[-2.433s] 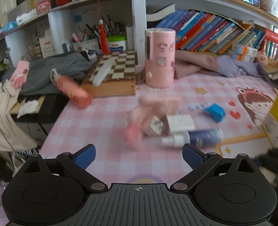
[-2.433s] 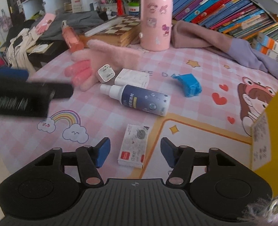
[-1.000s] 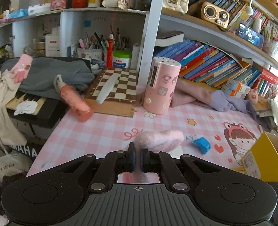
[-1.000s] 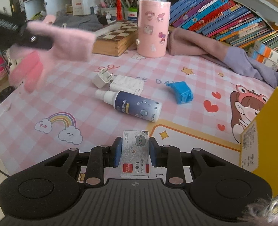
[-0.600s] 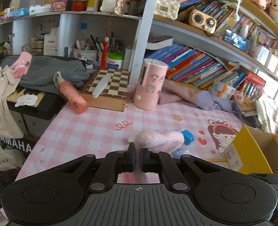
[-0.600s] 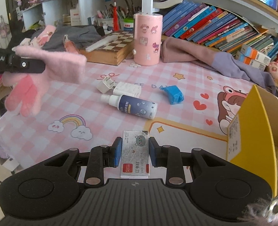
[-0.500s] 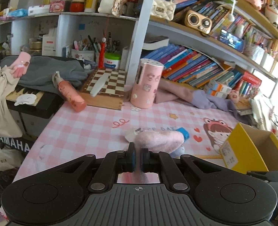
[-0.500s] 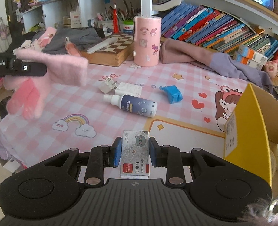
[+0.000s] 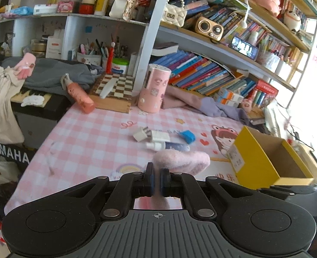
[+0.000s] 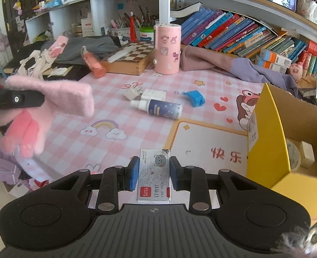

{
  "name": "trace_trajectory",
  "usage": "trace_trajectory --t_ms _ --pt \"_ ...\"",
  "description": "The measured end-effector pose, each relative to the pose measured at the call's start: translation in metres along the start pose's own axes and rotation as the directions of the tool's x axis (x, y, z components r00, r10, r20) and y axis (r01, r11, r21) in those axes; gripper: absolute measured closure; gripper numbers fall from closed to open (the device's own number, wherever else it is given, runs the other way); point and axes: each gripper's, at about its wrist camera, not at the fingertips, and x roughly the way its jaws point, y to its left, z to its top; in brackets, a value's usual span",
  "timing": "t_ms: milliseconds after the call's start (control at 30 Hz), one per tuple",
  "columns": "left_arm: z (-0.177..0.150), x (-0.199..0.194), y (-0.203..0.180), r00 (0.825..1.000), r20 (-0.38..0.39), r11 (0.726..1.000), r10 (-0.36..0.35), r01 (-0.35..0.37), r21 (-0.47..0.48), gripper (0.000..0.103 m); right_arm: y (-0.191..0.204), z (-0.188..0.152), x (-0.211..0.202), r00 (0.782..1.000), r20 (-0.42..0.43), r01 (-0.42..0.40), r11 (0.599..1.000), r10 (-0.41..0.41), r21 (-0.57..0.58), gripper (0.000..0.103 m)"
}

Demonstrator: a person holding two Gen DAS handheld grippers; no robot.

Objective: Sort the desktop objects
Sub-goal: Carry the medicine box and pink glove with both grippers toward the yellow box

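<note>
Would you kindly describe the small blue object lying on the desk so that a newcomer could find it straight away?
Start at the tall pink canister standing at the back of the pink checked mat, then come forward and to the right. There, just beyond the dark spray bottle lying on its side, sits the crumpled blue lump. It is the only bright blue thing on the mat; its neighbours are white or dark navy.

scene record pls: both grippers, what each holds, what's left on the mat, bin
left gripper: shut on pink glove, held above the mat
right gripper: shut on staple box
on mat: spray bottle, white charger, white box, blue wad
yellow box: open, at the mat's right edge; tape roll inside
</note>
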Motion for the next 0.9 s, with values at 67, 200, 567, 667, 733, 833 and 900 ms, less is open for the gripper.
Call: trace_trajectory --t_ms 67,200,567,667,733,833,900 --pt "-0.005 -0.007 0.0 1.0 0.0 1.0 -0.01 0.01 0.004 0.099 0.005 -0.005 -0.006 1.0 -0.001 -0.001 1.0 0.001 0.009 0.076" --pt "-0.012 -0.019 0.0 1.0 -0.001 0.999 -0.029 0.029 0.019 0.099 0.014 -0.013 -0.019 1.0 0.009 0.008 1.0 -0.009 0.013 0.076" --pt "-0.031 -0.031 -0.014 0.991 -0.044 0.988 -0.127 0.13 0.08 0.099 0.019 -0.044 -0.056 0.995 0.022 0.09 0.992 -0.092 0.088 0.076" --pt "-0.035 -0.033 -0.022 0.986 -0.055 0.981 -0.159 0.164 0.105 0.099 0.016 -0.055 -0.065 0.993 0.012 0.118 0.985 -0.121 0.125 0.076" --pt "-0.038 -0.033 -0.025 0.982 -0.065 0.977 -0.178 0.184 0.111 0.099 0.015 -0.063 -0.071 0.991 0.004 0.133 0.98 -0.135 0.145 0.076" --pt "-0.041 -0.033 -0.03 0.977 -0.079 0.971 -0.198 0.206 0.12 0.099 0.013 -0.072 -0.078 0.988 -0.005 0.152 0.975 -0.154 0.164 0.076" --pt "-0.042 -0.033 -0.034 0.973 -0.088 0.966 -0.212 0.223 0.129 0.099 0.011 -0.077 -0.082 0.986 -0.011 0.164 0.97 -0.165 0.181 0.076"
